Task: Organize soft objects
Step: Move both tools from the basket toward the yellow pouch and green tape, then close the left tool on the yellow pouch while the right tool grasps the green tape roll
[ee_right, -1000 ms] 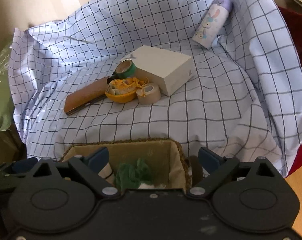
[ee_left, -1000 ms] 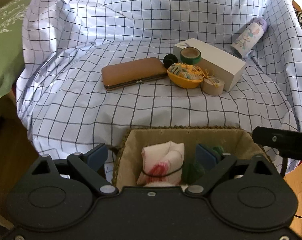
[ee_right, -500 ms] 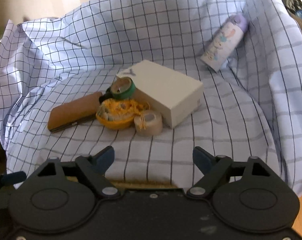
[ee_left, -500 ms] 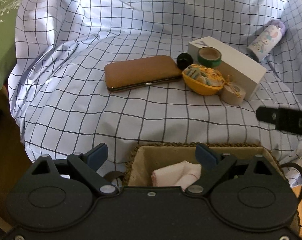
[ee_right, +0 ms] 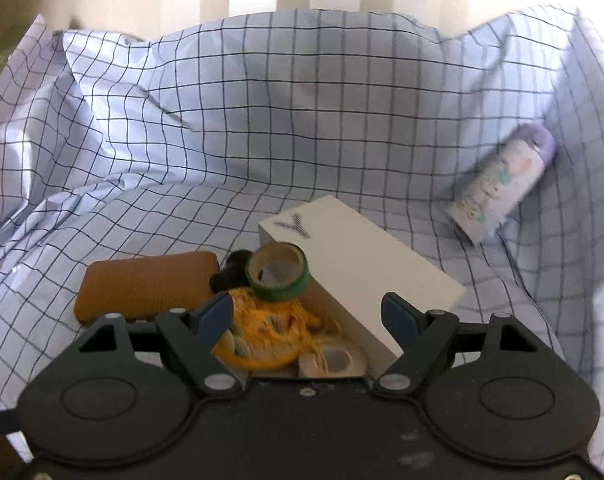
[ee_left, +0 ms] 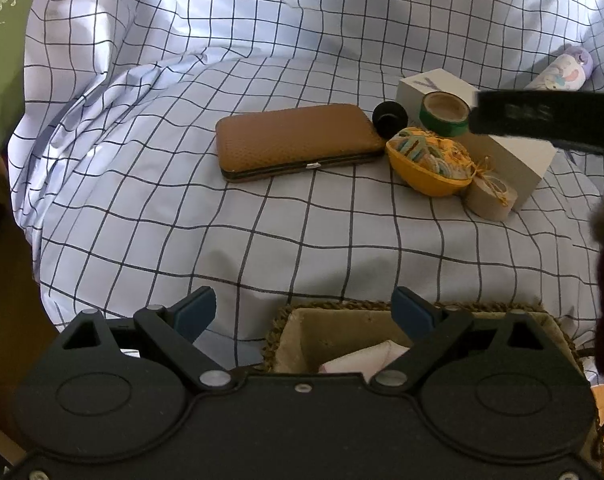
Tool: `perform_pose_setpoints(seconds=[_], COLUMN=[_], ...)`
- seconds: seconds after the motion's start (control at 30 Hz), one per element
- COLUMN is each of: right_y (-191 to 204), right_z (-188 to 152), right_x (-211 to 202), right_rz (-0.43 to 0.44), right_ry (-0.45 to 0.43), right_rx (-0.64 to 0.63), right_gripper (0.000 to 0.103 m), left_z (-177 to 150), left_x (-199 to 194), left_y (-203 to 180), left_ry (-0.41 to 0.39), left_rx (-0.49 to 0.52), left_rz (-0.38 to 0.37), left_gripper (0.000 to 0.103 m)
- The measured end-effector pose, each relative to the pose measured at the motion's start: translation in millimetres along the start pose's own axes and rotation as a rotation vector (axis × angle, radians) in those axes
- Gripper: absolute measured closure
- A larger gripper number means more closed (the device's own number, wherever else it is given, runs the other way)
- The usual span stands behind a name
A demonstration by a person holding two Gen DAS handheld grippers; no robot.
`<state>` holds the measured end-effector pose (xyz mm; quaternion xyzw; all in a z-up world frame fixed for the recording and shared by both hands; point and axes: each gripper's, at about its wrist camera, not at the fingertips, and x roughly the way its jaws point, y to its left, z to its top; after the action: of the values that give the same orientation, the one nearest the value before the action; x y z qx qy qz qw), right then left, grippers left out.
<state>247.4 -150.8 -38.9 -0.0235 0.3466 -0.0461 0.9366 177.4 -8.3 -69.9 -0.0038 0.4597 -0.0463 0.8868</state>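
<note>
Half of the woven basket point(ee_left: 366, 312) is cut off behind the left gripper point(ee_left: 304, 308), whose jaws stand wide apart and empty; a pale folded cloth point(ee_left: 366, 360) lies inside. Right gripper point(ee_right: 308, 318), jaws just narrowed with nothing clamped, hides part of the yellow bowl point(ee_right: 261, 344). Checked sheet point(ee_left: 302, 232) lies open between basket and clutter.

Wallet point(ee_left: 293, 140) centre frame on checked cloth point(ee_left: 181, 220). Bowl point(ee_left: 426, 164) right of wallet, touching. Box point(ee_left: 518, 156) behind bowl; tape roll point(ee_left: 444, 114) on bowl, against box. Bottle point(ee_left: 562, 74) upper right. Basket point(ee_left: 342, 336) bottom centre w/ folded cloth point(ee_left: 362, 360) inside.
</note>
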Motion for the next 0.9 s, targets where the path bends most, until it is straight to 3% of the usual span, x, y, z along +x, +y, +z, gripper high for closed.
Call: perform_pose_setpoints(seconds=[0.3, 0.53, 0.9], right_y=[19.5, 21.5, -16.6], right_z=[14.2, 11.1, 9.5], right_x=[46.2, 63.6, 31.0], right_rz=[-0.02, -0.031, -0.023], right_ry=[0.005, 0.03, -0.021], right_rx=[-0.022, -0.032, 0.085], right_gripper=[0.027, 0.056, 0.057], left_z=[5.0, 9.3, 34.7], left_x=[4.5, 6.2, 10.1], left_y=[8.8, 10.6, -4.3], left_ry=[0.002, -0.002, -0.04], left_rx=[-0.03, -0.034, 0.038], left_rz=[-0.005, 0.001, -0.027], left_gripper=[0.012, 0.012, 0.012])
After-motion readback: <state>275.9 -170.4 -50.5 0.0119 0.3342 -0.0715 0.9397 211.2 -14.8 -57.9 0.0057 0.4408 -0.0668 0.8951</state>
